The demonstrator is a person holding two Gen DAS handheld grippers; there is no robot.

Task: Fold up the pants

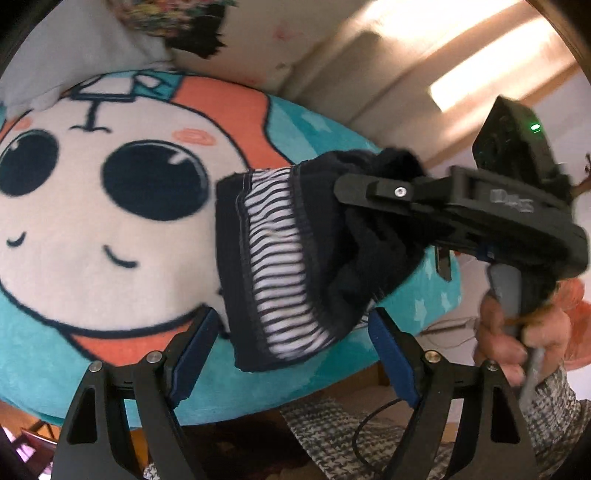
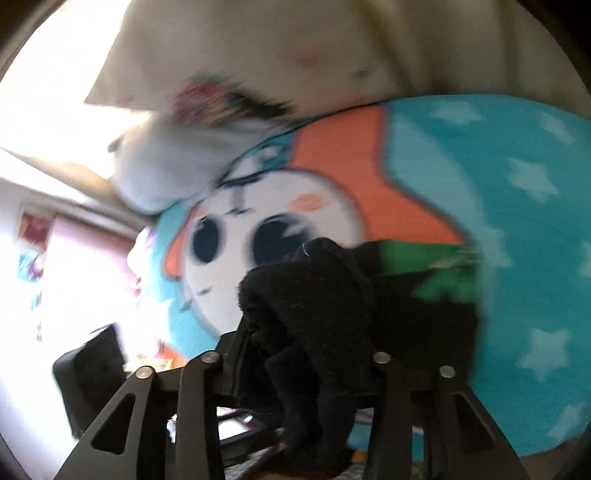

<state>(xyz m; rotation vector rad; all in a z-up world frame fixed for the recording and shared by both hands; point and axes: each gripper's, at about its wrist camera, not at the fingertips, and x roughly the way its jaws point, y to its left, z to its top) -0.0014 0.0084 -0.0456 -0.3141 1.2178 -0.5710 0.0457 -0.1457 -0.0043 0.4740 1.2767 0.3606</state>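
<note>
Hanging garment: the pants (image 1: 295, 254), dark with a black-and-white striped lining showing at the turned-out waistband, dangle in the air above the blanket, bunched at their right end where the right gripper has them.
Right gripper (image 1: 354, 192): seen from the left wrist view, its black fingers come in from the right and pinch the dark bunched cloth; from its own camera a thick wad of black fabric (image 2: 310, 306) sits between the two fingers, filling the gap.
Right hand (image 1: 513, 339): wrapped round the grey handle at the right edge, with a black-and-white knitted sleeve (image 1: 550, 406) below it.
Left gripper (image 1: 291, 354): fingers spread wide, blue pads facing each other, nothing pinched; the lower hem of the pants hangs just beyond and between the tips, whether it touches them I cannot tell.
Blanket (image 1: 92, 229): teal with pale stars, printed with a big round cartoon face with dark eyes and an orange hood; it lies spread under both grippers.
Pillow (image 1: 44, 74): pale grey, at the far left, resting on the blanket's edge.
Patterned cloth (image 1: 173, 18): colourful and dark, at the far edge beside the pillow.
Right wrist view: heavily blurred, so fine detail there is lost.
</note>
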